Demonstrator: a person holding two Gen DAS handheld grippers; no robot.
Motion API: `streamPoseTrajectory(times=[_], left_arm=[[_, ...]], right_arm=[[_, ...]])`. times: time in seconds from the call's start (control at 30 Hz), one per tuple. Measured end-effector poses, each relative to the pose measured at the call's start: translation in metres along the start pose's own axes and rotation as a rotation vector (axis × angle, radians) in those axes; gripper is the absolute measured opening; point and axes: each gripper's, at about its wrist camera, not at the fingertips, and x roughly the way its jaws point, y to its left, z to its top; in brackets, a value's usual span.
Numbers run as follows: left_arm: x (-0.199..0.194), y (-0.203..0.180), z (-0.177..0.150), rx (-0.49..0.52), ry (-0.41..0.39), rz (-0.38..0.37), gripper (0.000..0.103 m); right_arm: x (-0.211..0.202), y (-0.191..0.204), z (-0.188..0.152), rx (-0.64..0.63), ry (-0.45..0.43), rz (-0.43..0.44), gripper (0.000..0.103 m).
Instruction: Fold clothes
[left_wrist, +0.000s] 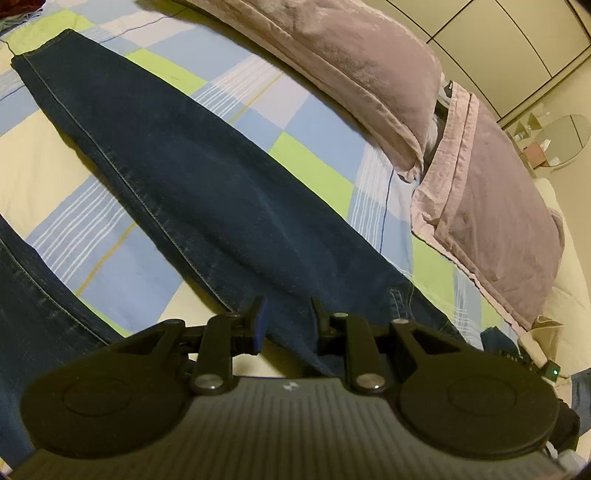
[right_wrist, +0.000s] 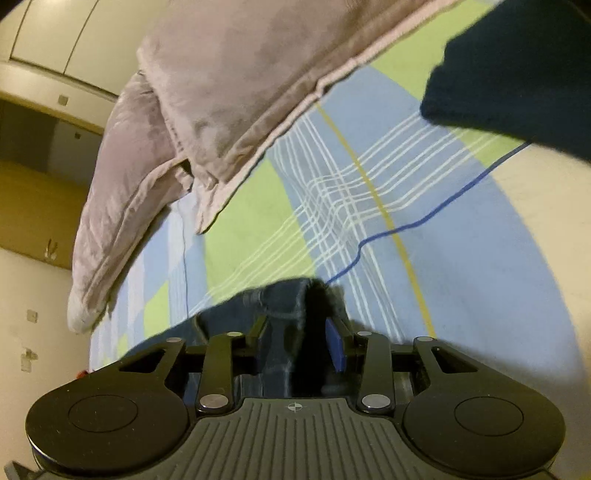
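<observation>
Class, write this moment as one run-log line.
left gripper: open above jeans | right gripper: shut on jeans | surface: checked bedsheet | pillows beside | fold: not yet done

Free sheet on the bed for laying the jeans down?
Right wrist view: open plaid sheet ahead of the right tongs, bordered by pillows and dark cloth. Left wrist view: crowded, jeans leg across the middle; narrow strip beside pillows.

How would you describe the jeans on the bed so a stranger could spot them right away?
Start at the checked bedsheet in blue, green and cream. Below the two mauve pillows, the jeans lie flat across it, one leg stretched out long. They are the only dark blue denim there, with pale stitching along the seam.
</observation>
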Motion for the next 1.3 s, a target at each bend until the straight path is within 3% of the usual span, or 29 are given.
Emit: streamPoseTrajectory(times=[0.03,0.07,0.23,0.33,0.4,0.5,0.53,0.63,0.77,0.97,1.07,1.13,1.17,1.3], left_arm=[[0.000,-0.001,-0.001,0.003,0.000,0.006,0.018],[0.000,-0.002,-0.002,0.006,0.000,0.012,0.018],[-0.001,-0.007,-0.005,0.020,-0.002,0.043,0.018],[0.006,-0.008,-0.012,0.021,0.018,0.073,0.018],[0.009,-0.008,-0.018,0.016,0.032,0.089,0.018],[0.006,-0.005,-0.026,0.003,0.041,0.092,0.018],[0.004,-0.004,-0.028,-0.003,0.043,0.093,0.018],[-0.002,0.001,-0.033,-0.021,0.049,0.097,0.018],[-0.009,0.005,-0.040,-0.048,0.058,0.096,0.018],[-0.013,0.006,-0.050,-0.062,0.066,0.101,0.018],[-0.015,0.005,-0.052,-0.056,0.066,0.099,0.018],[-0.016,0.005,-0.053,-0.049,0.065,0.103,0.018],[-0.016,0.005,-0.054,-0.046,0.065,0.104,0.018],[-0.017,0.005,-0.056,-0.033,0.065,0.111,0.018]], right_arm=[[0.000,0.004,0.002,-0.028,-0.013,0.008,0.011],[-0.003,0.012,0.003,-0.073,-0.033,0.011,0.002],[-0.029,0.040,0.007,-0.248,-0.160,0.040,0.001],[-0.007,0.011,0.017,-0.161,-0.083,-0.098,0.001],[-0.002,-0.005,0.020,-0.091,-0.050,-0.094,0.006],[-0.028,-0.003,0.011,-0.056,-0.086,-0.029,0.046],[-0.039,0.000,0.004,-0.070,-0.086,0.013,0.046],[-0.063,-0.003,-0.026,-0.087,0.030,0.102,0.046],[-0.070,-0.015,-0.070,-0.115,0.198,0.096,0.046],[-0.059,-0.033,-0.086,-0.033,0.210,0.139,0.045],[-0.054,-0.029,-0.087,-0.034,0.213,0.181,0.031],[-0.047,-0.020,-0.093,-0.076,0.220,0.153,0.025],[-0.046,-0.016,-0.095,-0.093,0.212,0.136,0.002],[-0.062,0.019,-0.111,-0.238,0.116,0.002,0.001]])
